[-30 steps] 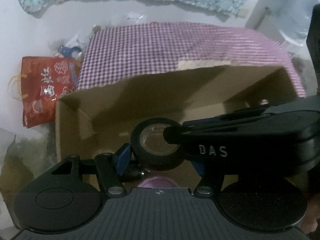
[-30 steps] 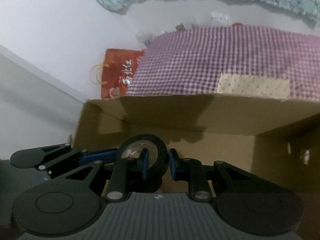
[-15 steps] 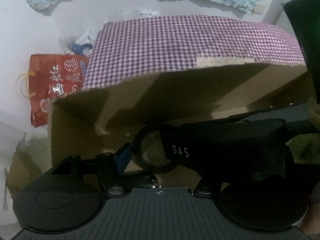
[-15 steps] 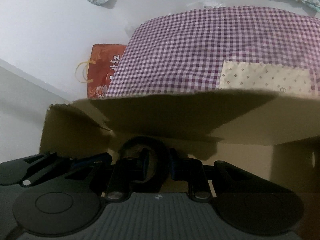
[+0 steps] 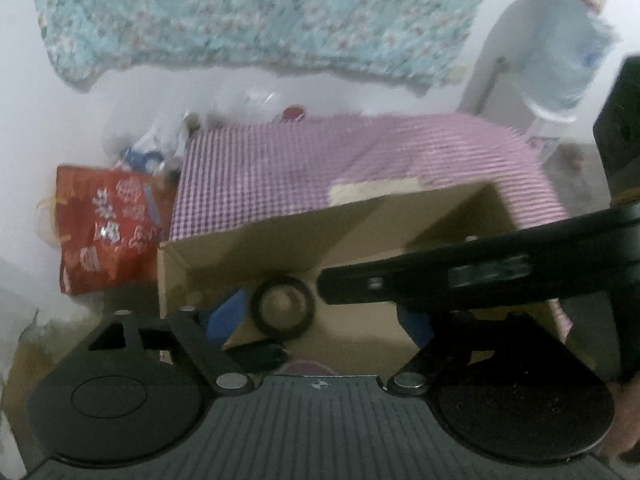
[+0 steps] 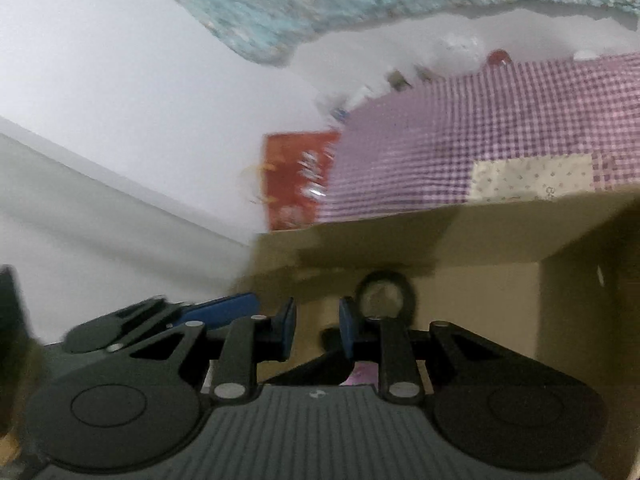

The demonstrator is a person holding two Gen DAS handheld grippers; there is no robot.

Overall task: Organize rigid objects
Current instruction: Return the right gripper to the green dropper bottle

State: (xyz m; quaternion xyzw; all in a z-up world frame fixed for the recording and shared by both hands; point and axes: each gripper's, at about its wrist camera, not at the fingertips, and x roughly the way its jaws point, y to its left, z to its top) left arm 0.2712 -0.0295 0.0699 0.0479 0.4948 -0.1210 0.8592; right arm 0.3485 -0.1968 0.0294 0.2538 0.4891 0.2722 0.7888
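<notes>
A black roll of tape [image 5: 282,308] stands on edge inside the brown cardboard box [image 5: 280,220], against its far wall, with nothing gripping it. My left gripper [image 5: 322,322] hangs above the box with its jaws opening wide; the roll sits beyond the blue pads, not between them. In the right wrist view the same roll [image 6: 386,296] shows past my right gripper [image 6: 316,328], whose pads stand close together with only a narrow bare gap. The right gripper's black finger [image 5: 460,276] crosses the left wrist view. The left gripper's blue pad [image 6: 224,308] shows at the left.
A purple checked cloth [image 5: 280,168] covers a surface behind the box. A red gift bag [image 5: 104,232] leans to its left by the white wall. Something pink [image 5: 304,366] lies low in the box. A flowered blue fabric [image 5: 260,12] hangs above.
Both grippers held the tape roll over the box; now it rests in the box, free. Both grippers have lifted and drawn back, and the left jaws have spread.
</notes>
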